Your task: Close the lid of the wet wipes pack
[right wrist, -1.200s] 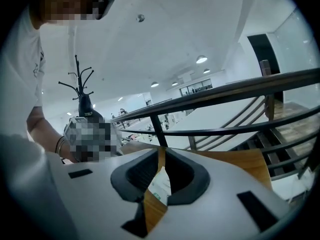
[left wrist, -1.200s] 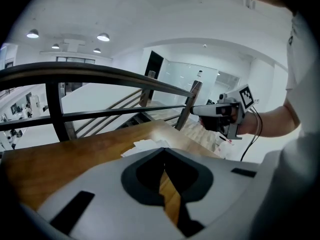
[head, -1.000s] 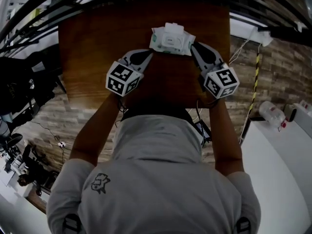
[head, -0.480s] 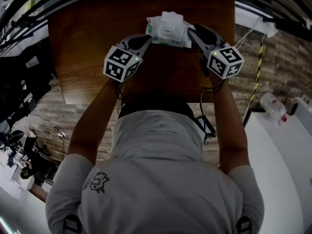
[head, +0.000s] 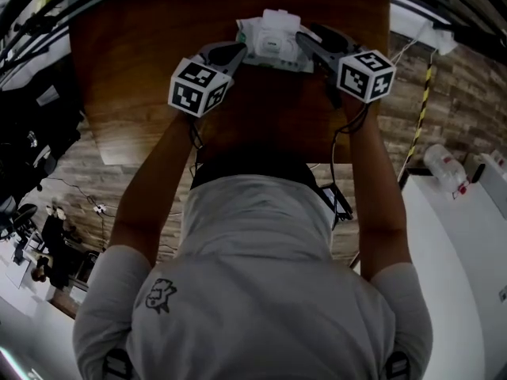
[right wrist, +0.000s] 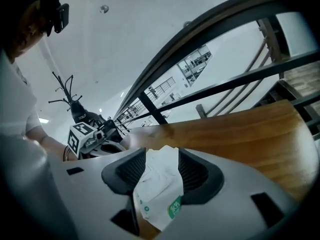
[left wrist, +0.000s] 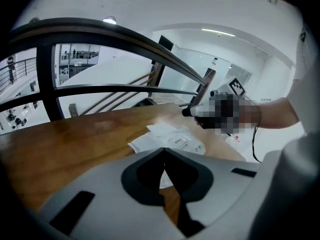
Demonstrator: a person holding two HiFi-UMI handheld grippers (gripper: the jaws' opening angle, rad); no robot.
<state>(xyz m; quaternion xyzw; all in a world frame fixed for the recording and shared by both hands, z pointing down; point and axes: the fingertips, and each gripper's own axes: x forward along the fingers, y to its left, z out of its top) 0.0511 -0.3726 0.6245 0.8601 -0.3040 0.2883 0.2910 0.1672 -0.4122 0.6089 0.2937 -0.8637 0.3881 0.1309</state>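
The white wet wipes pack [head: 272,44] lies near the far edge of the wooden table [head: 142,70], and a white flap [head: 279,19] sticks out past the pack's far side. My left gripper [head: 238,52] is at the pack's left end with its jaws shut and nothing between them. In the left gripper view the pack [left wrist: 172,140] lies just beyond the meeting tips [left wrist: 164,155]. My right gripper [head: 306,41] is at the pack's right end with its jaws opening. In the right gripper view the pack's end [right wrist: 159,186] sits between the spread jaws [right wrist: 162,166].
A dark metal railing [left wrist: 125,39] runs past the table's far edge. A cable [head: 337,153] hangs from the right gripper. A white counter with a bottle [head: 440,182] stands to the right, and stone-patterned floor lies under the table's near edge [head: 198,153].
Both grippers moved up the frame and closed in on the pack's ends. The right gripper's jaws went from shut beside the pack to spread around its right end.
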